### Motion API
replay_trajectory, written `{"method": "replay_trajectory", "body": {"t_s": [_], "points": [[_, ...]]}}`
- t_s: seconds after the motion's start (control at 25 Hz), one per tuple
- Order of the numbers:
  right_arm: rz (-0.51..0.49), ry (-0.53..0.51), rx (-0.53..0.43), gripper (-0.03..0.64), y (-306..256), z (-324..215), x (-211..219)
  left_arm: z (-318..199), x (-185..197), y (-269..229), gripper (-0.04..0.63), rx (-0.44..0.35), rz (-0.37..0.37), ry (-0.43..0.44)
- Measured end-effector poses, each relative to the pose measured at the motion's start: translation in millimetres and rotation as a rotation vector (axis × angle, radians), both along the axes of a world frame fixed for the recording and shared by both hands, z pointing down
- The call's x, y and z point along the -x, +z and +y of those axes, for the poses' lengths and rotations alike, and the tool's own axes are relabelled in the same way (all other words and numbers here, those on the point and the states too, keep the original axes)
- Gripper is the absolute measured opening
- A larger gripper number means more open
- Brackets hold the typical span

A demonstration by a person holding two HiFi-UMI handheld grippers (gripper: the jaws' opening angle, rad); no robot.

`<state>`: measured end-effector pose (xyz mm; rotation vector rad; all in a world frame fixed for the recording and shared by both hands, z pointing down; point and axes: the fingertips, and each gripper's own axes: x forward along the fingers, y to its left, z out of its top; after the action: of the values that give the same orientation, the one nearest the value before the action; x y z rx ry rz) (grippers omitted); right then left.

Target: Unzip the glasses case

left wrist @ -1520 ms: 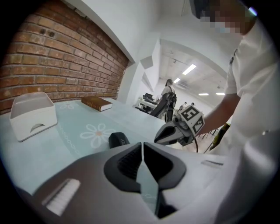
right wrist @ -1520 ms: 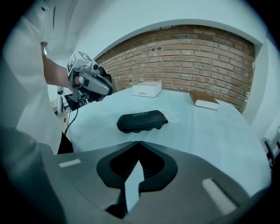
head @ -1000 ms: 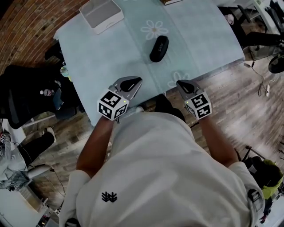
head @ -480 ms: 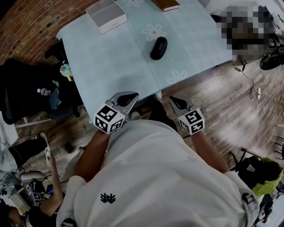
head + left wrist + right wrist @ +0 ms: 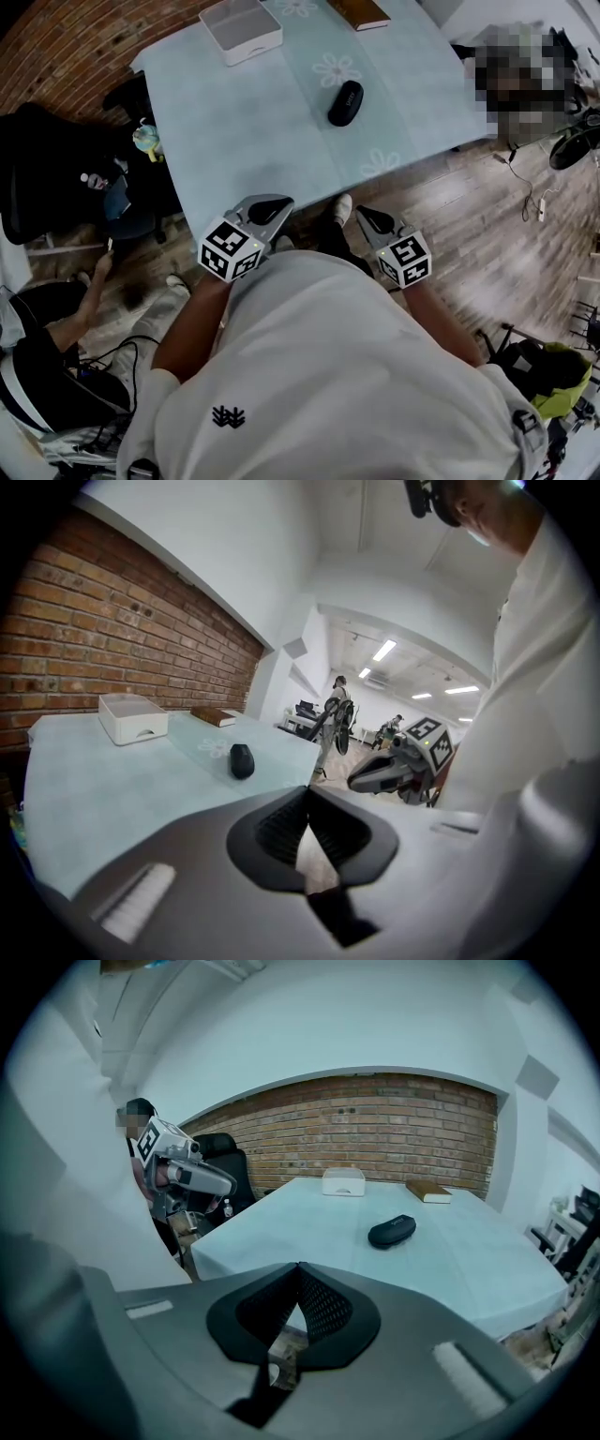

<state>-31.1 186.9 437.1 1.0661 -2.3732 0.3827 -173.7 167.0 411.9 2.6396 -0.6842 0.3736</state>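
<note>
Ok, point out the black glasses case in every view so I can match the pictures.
Head view: glasses case lies near the top, right of centre, on the table.
Left gripper view: glasses case lies left of centre, on the table.
Right gripper view: glasses case lies right of centre, on the table.
Shared landmark: the white box, farther along the table and left of the glasses case in all three.
</note>
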Motion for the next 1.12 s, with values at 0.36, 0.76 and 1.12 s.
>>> {"method": "replay_trajectory", "body": {"t_s": [0.36,0.76,1.12], "points": [[0.0,-0.024,-0.017,0.002,-5.5,-2.3,6.5,-1.7,7.6,-2.9,0.055,-0.006,0.006,-0.032],[-0.009,-0.028,-0.026,0.002,-5.6,-1.5,7.0,-0.7,11.5,1.9,0.055,0.0,-0.002,-0.047],[-0.012,-0.021,-0.026,0.002,-3.7,2.4,3.6,3.4,8.1,5.1,0.055,0.006,-0.007,-0.041]]}}
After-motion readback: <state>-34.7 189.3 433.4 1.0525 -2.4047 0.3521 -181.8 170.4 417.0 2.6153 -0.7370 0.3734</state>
